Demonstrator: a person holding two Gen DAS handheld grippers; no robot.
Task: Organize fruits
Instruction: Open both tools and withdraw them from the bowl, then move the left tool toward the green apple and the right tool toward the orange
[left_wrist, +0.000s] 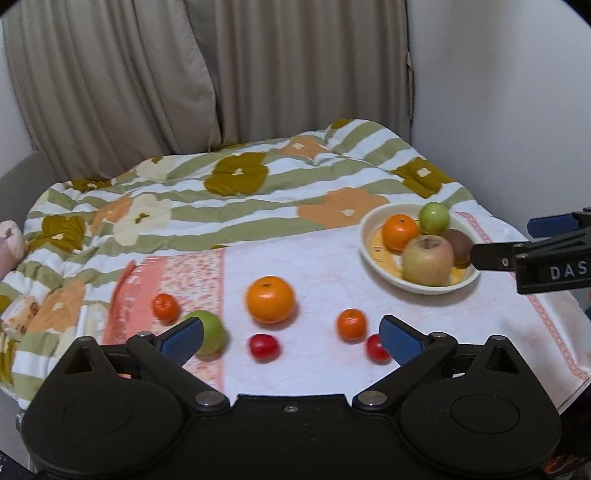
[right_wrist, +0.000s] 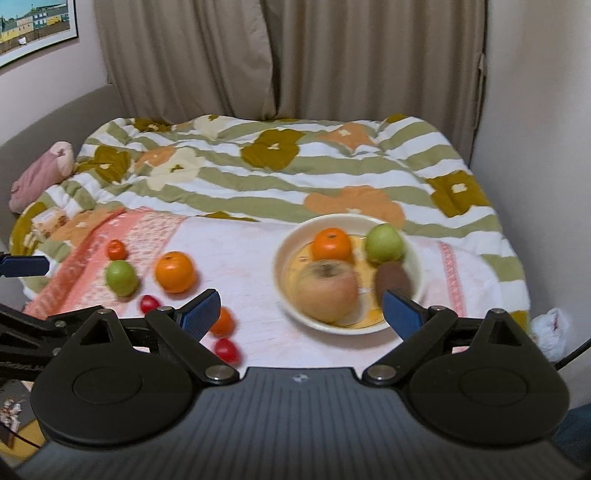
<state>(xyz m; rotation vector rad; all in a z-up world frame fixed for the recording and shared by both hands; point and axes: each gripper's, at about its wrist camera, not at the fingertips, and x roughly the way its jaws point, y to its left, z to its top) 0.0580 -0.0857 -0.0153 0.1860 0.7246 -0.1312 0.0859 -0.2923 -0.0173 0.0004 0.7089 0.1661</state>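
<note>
Left gripper (left_wrist: 291, 338) spread wide, nothing between pads. Right gripper (right_wrist: 301, 312) likewise wide, empty. Cream bowl (left_wrist: 365, 225) at right of frame, on white towel (left_wrist: 314, 258), holds apple (left_wrist: 427, 260), orange (left_wrist: 400, 232), green fruit, kiwi. Large orange (left_wrist: 270, 300), small oranges, red tomatoes, green apple (left_wrist: 210, 332) loose lower centre.
</note>
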